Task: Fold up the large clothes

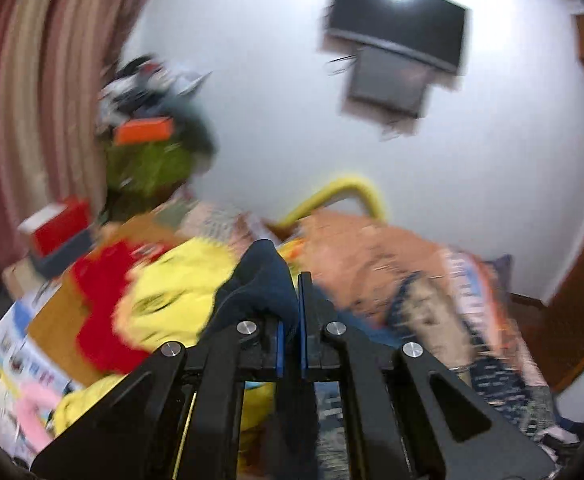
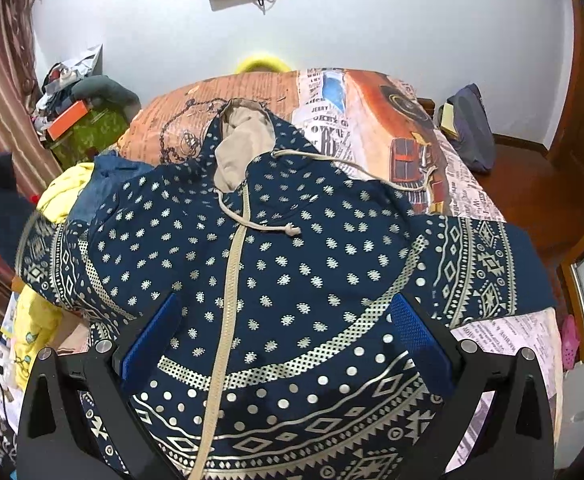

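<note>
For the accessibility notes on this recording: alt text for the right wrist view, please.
A navy patterned hoodie lies spread on a bed, hood and drawstring toward the far wall. The right gripper hangs above its lower half, blue-padded fingers wide apart.

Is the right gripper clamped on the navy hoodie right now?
No. The right gripper stands wide open above the navy hoodie, its blue pads apart and gripping nothing.

Left wrist view motion-blurred: clothes pile [image 1: 163, 304] left of left claw [image 1: 289, 300] smeared. Hoodie [image 2: 292, 264] hem cut off under right claw [image 2: 287, 344]; bed [image 2: 392, 120] beyond mostly covered.
</note>
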`<state>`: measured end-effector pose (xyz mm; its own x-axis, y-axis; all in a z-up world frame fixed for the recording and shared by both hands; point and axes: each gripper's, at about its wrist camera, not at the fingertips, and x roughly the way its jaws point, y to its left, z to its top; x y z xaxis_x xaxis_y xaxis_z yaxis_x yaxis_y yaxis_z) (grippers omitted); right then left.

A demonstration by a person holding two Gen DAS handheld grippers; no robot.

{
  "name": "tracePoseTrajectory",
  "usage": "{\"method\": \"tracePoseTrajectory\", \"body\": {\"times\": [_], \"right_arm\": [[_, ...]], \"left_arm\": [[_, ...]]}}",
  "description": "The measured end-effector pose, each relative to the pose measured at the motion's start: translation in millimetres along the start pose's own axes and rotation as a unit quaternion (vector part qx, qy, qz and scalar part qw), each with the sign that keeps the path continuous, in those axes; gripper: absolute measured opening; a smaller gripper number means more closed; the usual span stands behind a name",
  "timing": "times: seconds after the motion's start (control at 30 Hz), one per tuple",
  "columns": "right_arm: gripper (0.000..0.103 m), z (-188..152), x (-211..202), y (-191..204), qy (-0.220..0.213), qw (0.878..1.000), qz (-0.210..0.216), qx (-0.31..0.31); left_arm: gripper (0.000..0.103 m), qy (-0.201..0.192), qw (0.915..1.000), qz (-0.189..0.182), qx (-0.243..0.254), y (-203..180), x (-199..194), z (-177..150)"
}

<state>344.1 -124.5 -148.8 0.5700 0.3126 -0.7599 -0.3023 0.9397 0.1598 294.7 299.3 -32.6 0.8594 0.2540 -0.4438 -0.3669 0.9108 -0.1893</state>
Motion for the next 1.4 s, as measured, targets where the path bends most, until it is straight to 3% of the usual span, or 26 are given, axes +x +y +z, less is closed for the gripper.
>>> {"method": "tracePoseTrajectory", "body": {"times": [0.17,0.33,0.43,0.6,0.73,0.83,0.9,0.97,1.03,1.13,1.2,1.4], "right_arm": [[0.103,2,-7,-13,-0.003,1.000,0.009,0.007],[0.103,3,-11,-28,-0.003,1.000,0.005,0.004],[0.103,-1,-10,-36,0.005,1.000,0.001,-0.002],[0.103,-12,-5,-51,0.024,1.000,-0.004,-0.011],[0.103,-21,4,-61,0.045,0.999,-0.010,-0.007],[0.103,-27,6,-64,0.055,0.998,-0.007,-0.005],[0.103,-28,7,-63,0.059,0.998,-0.005,-0.007],[0.103,-28,9,-59,0.062,0.998,-0.005,-0.011],[0.103,-27,11,-53,0.063,0.998,-0.005,-0.016],[0.103,-24,14,-42,0.065,0.998,0.000,-0.026],[0.103,-21,17,-32,0.067,0.997,0.004,-0.034],[0.103,-9,33,25,0.061,0.992,0.027,-0.105]], "left_arm": [[0.004,-0.009,0.9945,-0.069,0.078,-104,-3,6],[0.004,0.046,0.9799,-0.107,0.162,-187,24,-40],[0.004,0.138,0.9579,-0.138,0.210,-228,60,-99],[0.004,0.259,0.9161,-0.148,0.268,-264,97,-192],[0.005,0.315,0.8880,-0.145,0.302,-279,105,-252],[0.018,0.323,0.8759,-0.132,0.333,-283,103,-276],[0.028,0.315,0.8740,-0.136,0.344,-280,93,-279],[0.051,0.307,0.8737,-0.152,0.345,-274,79,-277],[0.060,0.299,0.8776,-0.174,0.332,-262,63,-266],[0.061,0.296,0.8847,-0.187,0.307,-243,44,-252],[0.062,0.285,0.8952,-0.184,0.289,-225,34,-241],[0.064,0.246,0.9277,-0.126,0.251,-156,21,-207]]}}
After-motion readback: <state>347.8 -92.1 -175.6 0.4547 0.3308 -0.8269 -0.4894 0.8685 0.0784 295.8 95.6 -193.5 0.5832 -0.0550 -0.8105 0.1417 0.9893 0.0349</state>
